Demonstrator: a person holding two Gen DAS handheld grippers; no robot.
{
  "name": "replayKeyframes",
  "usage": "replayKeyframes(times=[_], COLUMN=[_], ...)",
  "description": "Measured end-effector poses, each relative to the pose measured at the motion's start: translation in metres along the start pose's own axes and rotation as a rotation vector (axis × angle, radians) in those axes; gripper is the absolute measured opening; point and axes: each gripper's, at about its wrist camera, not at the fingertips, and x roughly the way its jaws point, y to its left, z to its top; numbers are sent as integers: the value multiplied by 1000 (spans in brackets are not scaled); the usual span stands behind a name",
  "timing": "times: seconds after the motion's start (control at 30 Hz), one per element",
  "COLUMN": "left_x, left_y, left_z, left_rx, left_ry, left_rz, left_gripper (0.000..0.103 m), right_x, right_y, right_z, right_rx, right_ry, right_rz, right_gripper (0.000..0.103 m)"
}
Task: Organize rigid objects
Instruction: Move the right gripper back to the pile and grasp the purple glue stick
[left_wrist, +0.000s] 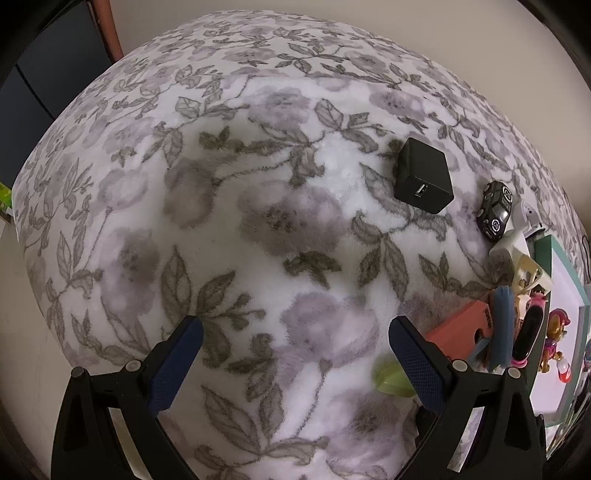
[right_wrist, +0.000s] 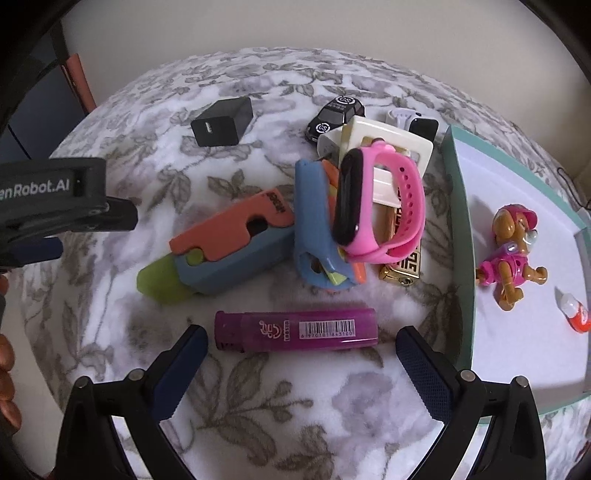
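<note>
Purple plastic lighter (right_wrist: 296, 329) with a barcode label lies between our right gripper's (right_wrist: 301, 363) spread, empty fingers; beyond it, our left gripper (left_wrist: 295, 354), equally spread, reads "enRobot.AI".

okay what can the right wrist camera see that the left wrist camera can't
Only the right wrist view shows the purple lighter lying between the open right gripper fingers, and the left gripper's body at its left edge. Only the left wrist view shows the open left gripper over bare blanket. Both show the black charger, toy car, pink watch and toy dog in the tray.
</note>
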Motion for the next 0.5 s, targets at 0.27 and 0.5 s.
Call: replayKeyframes(times=[0.27,0.5], left_x=[-5,-5], left_y=[-9,-24], left_z=[1,3], left_rx=[38,74], left_ry=[-15,-20], left_rz=[-3,-12], left_gripper=[101,101], right_x=[0,-5], right_y=[1,2], right_z=[0,-1], right_rx=[23,19], right_ry=[-6,-5], right_rz=[-29,-20], right_gripper=[103,92])
